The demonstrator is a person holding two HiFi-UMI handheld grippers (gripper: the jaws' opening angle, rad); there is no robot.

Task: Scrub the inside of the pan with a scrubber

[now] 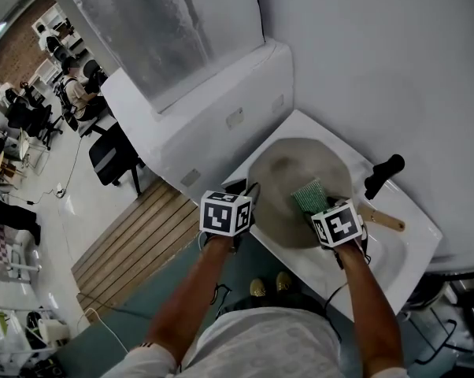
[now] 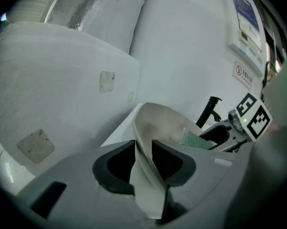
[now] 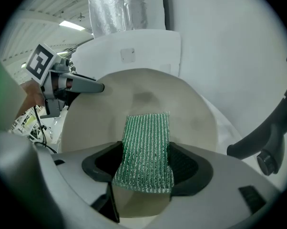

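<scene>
From the head view: one round pan (image 1: 288, 183), pale and matte inside with a darker smudge, sitting in one white rectangular sink (image 1: 414, 211); one wooden handle (image 1: 385, 221) sticking out at the pan's right; one black faucet (image 1: 383, 176) just beyond the rim there. Two grippers, each topped by a marker cube: left gripper (image 1: 249, 191) at the pan's near-left edge, right gripper (image 1: 322, 205) over the pan's right half, with one green scrubber (image 1: 309, 197) lying on the inner surface. From the left gripper view: dark pads closed on the thin pan rim (image 2: 142, 151), seen edge-on, one pad inside the bowl and one outside; smooth curved wall rising beyond, green mesh (image 2: 195, 140) farther in. From the right gripper view: jaws clamped on the near end of the scrubber, a ribbed, glittery rectangular mesh (image 3: 146, 147) with its far end flat against the pan; bare pan surface (image 3: 134, 97) to left, right and ahead of it; white wall close behind the far rim, faucet's curved black arm (image 3: 272, 137) near on the right.
</scene>
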